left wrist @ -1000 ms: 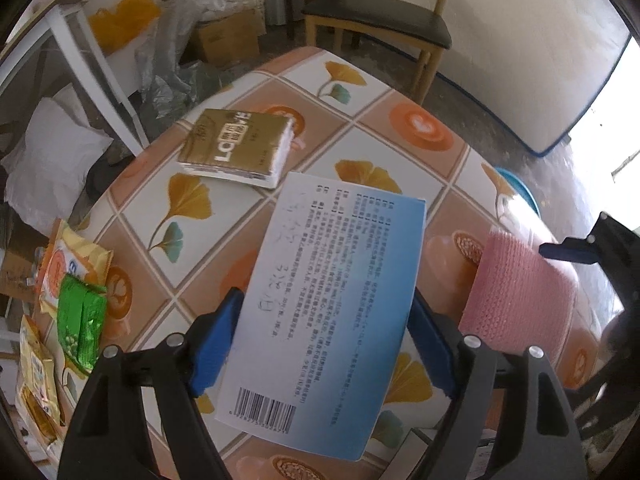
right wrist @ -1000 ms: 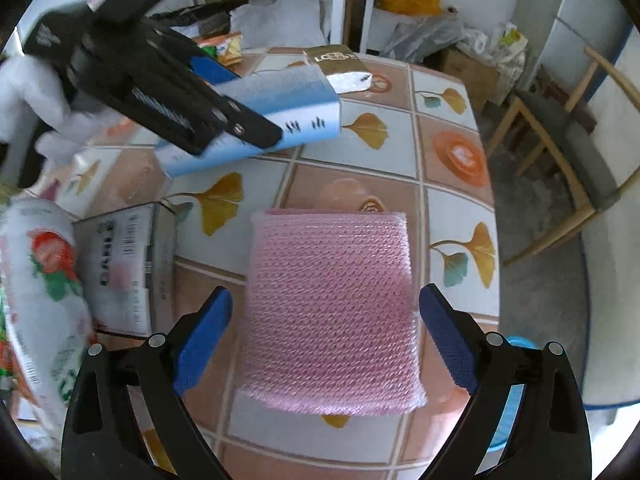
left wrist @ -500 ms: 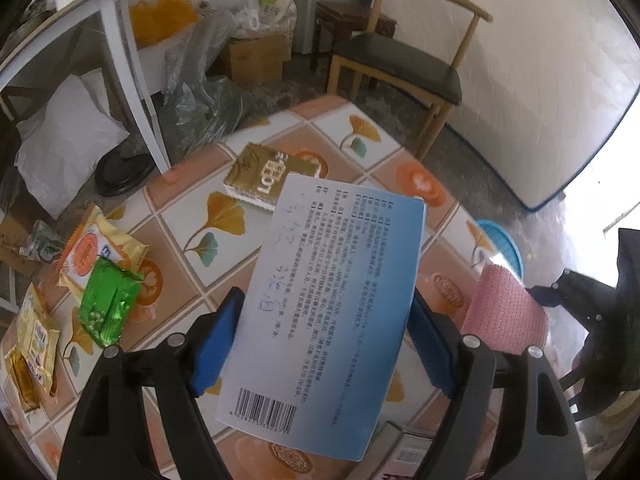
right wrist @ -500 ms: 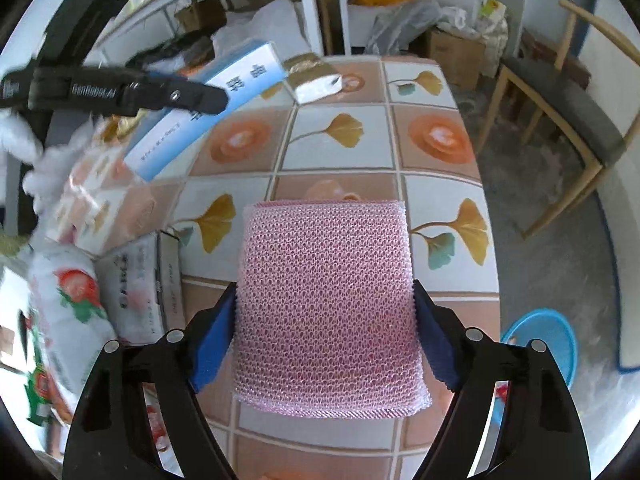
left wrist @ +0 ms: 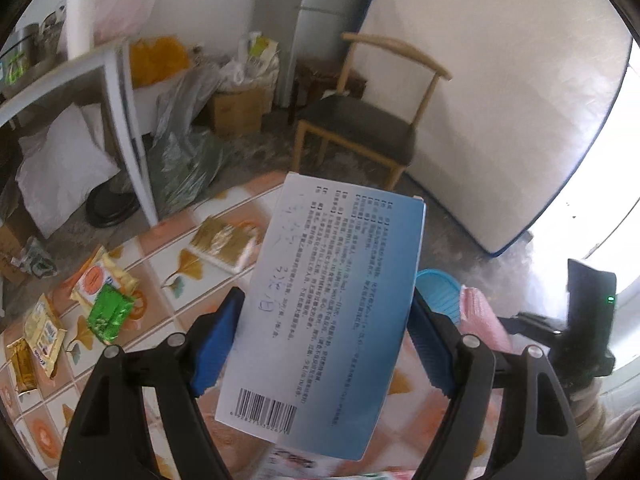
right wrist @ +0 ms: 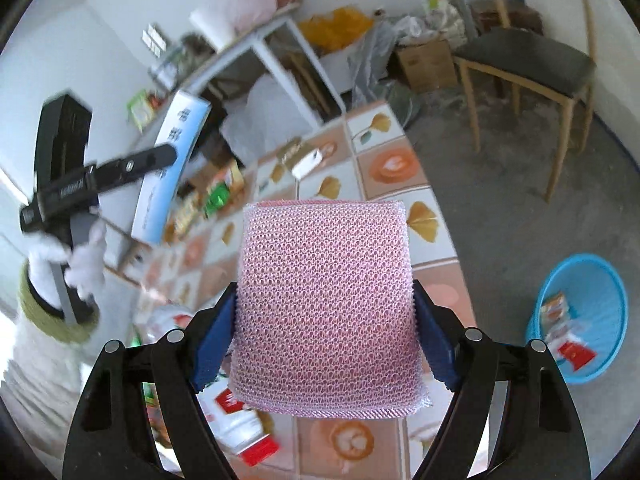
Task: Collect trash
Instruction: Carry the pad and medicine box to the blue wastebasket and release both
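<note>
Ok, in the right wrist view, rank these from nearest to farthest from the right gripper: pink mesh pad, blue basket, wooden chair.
1. pink mesh pad: clamped in the right gripper itself.
2. blue basket: on the floor, lower right, beside the table.
3. wooden chair: upper right, across the floor by the wall.

Airborne blue box [left wrist: 332,312], pink mesh pad [right wrist: 326,304]

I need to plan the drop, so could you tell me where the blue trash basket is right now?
The blue basket stands on the floor off the table's right edge, low right in the right wrist view, with some wrappers already inside.
</note>
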Demonstrator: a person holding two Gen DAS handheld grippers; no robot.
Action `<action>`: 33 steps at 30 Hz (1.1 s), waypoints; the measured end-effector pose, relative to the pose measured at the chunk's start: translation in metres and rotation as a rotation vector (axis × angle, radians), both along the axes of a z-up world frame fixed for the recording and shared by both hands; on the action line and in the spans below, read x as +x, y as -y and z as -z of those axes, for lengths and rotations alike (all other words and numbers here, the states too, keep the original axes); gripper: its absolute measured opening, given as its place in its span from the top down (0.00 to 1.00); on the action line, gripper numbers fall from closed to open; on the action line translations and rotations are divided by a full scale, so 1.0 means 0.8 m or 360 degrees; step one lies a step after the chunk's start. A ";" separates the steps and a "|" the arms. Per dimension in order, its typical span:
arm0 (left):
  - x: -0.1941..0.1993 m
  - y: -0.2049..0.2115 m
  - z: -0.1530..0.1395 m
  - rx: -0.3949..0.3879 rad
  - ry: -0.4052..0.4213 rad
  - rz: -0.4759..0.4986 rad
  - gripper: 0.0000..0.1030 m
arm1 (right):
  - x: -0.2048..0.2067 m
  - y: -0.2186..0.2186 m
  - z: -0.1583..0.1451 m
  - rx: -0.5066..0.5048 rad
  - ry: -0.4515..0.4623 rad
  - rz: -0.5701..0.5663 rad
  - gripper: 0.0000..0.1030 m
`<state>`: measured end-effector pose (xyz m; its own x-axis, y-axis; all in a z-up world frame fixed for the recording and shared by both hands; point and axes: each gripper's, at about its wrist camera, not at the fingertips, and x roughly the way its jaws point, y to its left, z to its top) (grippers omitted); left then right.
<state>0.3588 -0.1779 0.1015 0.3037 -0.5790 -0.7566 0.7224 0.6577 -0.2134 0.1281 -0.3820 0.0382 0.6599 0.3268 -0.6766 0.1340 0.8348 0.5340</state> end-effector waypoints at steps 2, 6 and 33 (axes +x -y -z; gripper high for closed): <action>-0.018 0.016 -0.016 -0.0044 -0.0019 0.0030 0.25 | -0.021 0.023 -0.004 0.0073 0.0031 0.0075 0.26; -0.054 0.059 -0.032 -0.0093 -0.0083 0.0097 0.25 | -0.064 0.067 -0.006 0.0172 0.0072 0.0246 0.26; -0.202 0.469 0.204 0.0309 -0.0732 0.0279 0.24 | -0.235 0.299 0.192 0.0811 -0.0130 0.1171 0.24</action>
